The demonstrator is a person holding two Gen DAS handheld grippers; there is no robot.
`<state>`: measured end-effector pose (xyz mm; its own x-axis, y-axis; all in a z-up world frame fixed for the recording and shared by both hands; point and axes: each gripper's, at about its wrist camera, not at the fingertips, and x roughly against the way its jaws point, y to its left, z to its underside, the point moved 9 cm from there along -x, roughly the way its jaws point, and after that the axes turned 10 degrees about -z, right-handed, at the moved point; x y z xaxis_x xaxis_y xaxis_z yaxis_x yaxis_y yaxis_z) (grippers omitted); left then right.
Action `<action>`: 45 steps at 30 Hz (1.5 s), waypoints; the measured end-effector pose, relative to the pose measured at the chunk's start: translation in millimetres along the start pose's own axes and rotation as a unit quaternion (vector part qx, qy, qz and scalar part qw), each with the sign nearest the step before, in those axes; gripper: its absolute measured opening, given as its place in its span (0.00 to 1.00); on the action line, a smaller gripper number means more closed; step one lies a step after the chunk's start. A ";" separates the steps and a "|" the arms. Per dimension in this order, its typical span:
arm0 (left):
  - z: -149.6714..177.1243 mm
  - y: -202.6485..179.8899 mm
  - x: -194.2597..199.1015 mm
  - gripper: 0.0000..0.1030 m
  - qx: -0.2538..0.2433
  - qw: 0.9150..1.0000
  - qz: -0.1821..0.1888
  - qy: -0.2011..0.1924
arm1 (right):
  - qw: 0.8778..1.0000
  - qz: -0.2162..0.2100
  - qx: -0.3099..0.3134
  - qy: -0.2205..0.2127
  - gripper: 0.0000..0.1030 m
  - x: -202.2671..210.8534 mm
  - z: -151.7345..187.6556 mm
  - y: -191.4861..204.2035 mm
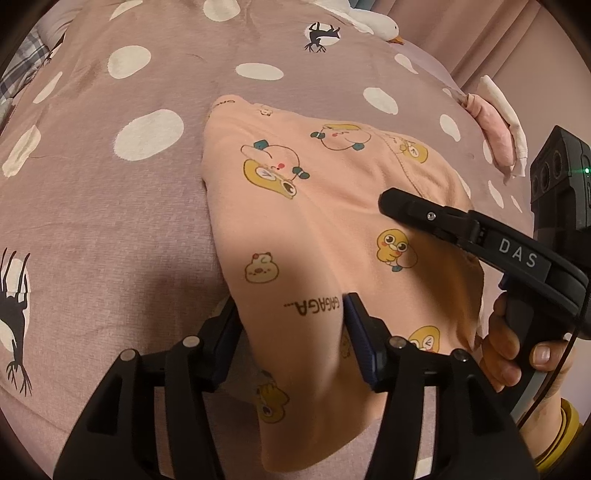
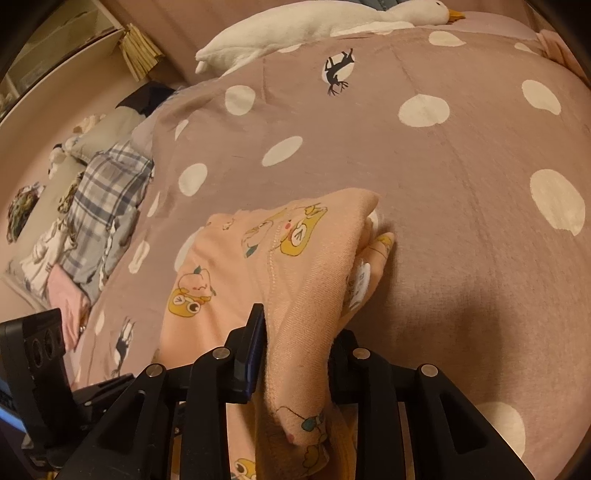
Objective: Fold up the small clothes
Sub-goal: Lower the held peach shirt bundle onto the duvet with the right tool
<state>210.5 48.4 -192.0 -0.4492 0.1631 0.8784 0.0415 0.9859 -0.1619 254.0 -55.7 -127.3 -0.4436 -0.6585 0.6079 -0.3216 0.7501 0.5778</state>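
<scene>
A small peach garment [image 1: 332, 206] printed with cartoon ducks lies on the pink dotted bedspread [image 1: 110, 206]. Its near end is lifted. My left gripper [image 1: 291, 332] is shut on a fold of the near left part of the cloth. My right gripper [image 2: 295, 347] is shut on a bunched edge of the same garment [image 2: 295, 266]. In the left wrist view the right gripper's finger [image 1: 406, 206] reaches over the garment from the right, held by a hand [image 1: 509, 350].
A white goose plush [image 2: 295, 26] lies at the far edge of the bed. A pink and white folded piece [image 1: 498, 129] sits at the right. Plaid cloth [image 2: 107, 192] and other items lie on the left side.
</scene>
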 end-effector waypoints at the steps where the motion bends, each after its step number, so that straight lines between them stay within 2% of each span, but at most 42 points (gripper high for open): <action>1: 0.3 0.6 0.2 0.56 0.000 1.000 -0.001 0.000 | 1.000 0.001 -0.001 0.000 0.27 0.2 0.2 -0.7; 6: -1.0 0.3 -0.5 0.58 0.000 1.000 -0.005 0.001 | 1.000 0.005 -0.007 0.000 0.31 1.1 1.0 -3.3; 26: -0.7 1.4 -0.2 0.61 -0.001 1.000 -0.017 0.000 | 1.000 0.014 -0.005 -0.001 0.33 0.6 0.5 -4.2; 33: 0.9 2.9 0.7 0.66 0.003 1.000 -0.028 -0.001 | 1.000 0.030 -0.006 -0.004 0.42 2.4 0.9 -8.5; 38: 2.0 8.0 0.6 0.77 0.009 0.999 -0.041 0.001 | 0.999 0.038 -0.012 -0.005 0.49 4.2 1.1 -12.3; 45: 2.9 8.8 1.9 0.79 0.011 0.999 -0.049 0.000 | 0.999 0.041 -0.030 -0.006 0.58 5.6 2.1 -18.8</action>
<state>207.5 57.3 -193.0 -0.4510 0.0658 0.8901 -0.0229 0.9961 -0.0852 255.8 -73.3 -135.9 -0.4769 -0.5939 0.6480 -0.2335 0.7963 0.5581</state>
